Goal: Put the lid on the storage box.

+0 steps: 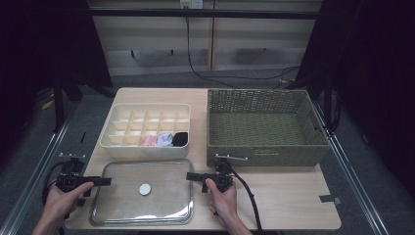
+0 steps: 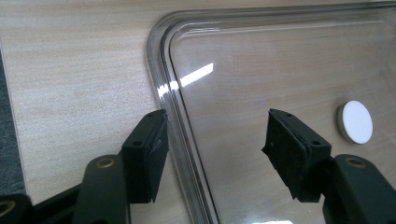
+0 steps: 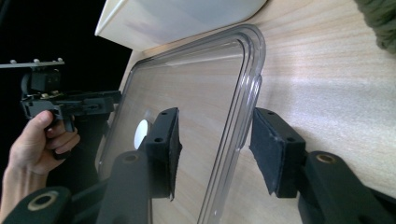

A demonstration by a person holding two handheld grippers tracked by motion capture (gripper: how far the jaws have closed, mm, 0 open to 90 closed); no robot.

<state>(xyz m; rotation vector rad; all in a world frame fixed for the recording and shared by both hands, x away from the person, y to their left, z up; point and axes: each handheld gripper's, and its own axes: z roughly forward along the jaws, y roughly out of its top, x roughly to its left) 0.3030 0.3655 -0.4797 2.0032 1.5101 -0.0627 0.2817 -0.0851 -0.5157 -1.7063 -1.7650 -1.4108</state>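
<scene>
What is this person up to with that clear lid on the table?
A person holds a tool in each hand at opposite short edges of the clear lid. The left tool and the right tool each straddle the lid's rim, open, not yet gripping. The lid lies flat in front of the divided white box, beside an empty green basket.

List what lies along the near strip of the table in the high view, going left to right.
Left tongs → clear lid with its white knob → right tongs, each at one end of the lid, open astride its rim.
</scene>
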